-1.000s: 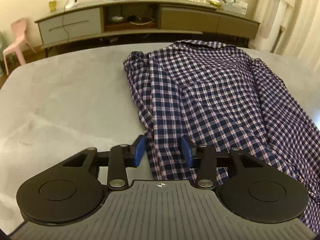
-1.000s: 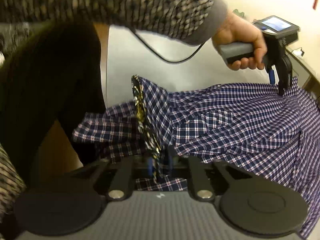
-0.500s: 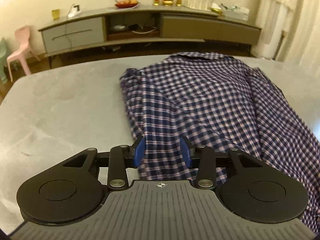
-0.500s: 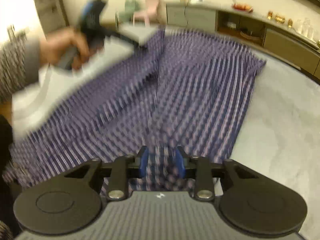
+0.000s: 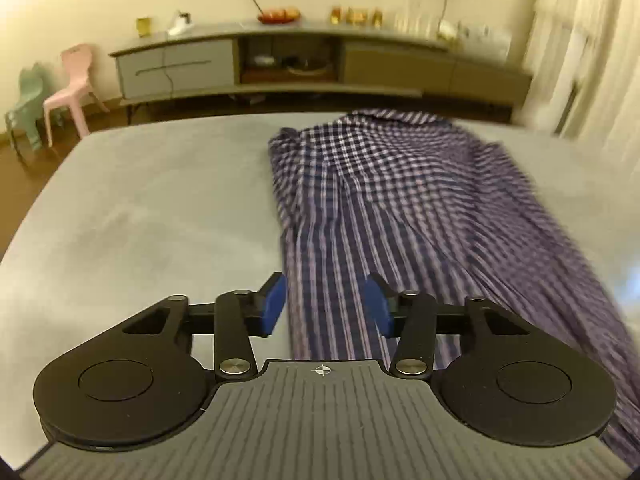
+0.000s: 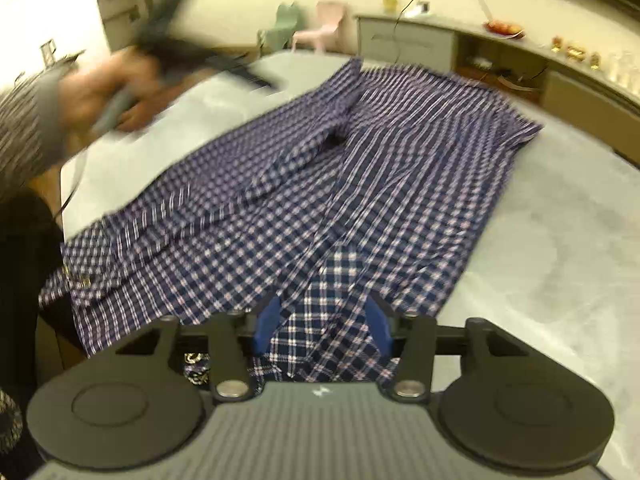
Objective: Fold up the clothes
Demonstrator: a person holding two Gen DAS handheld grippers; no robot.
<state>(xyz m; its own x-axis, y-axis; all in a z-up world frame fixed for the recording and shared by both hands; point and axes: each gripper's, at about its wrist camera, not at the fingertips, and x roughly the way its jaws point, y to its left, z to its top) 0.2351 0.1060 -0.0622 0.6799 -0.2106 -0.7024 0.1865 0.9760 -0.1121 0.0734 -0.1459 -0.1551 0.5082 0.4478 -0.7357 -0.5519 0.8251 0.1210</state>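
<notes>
The shirt (image 6: 360,184) is laid flat on the worktop (image 5: 152,208) for folding; both claws, left (image 5: 325,308) and right (image 6: 323,322), are being opened, nothing gripped.

Left hand-held gripper (image 5: 325,306) jaws opening, angled downward, right hand-held gripper (image 6: 323,322) jaws opening, angled downward

Grey worktop (image 5: 152,208) with one checked shirt (image 5: 400,200) on it.

The navy-and-white shirt lies spread flat down the worktop's right half in the left wrist view, from the far edge to the near one; the left half is bare grey surface.
</notes>
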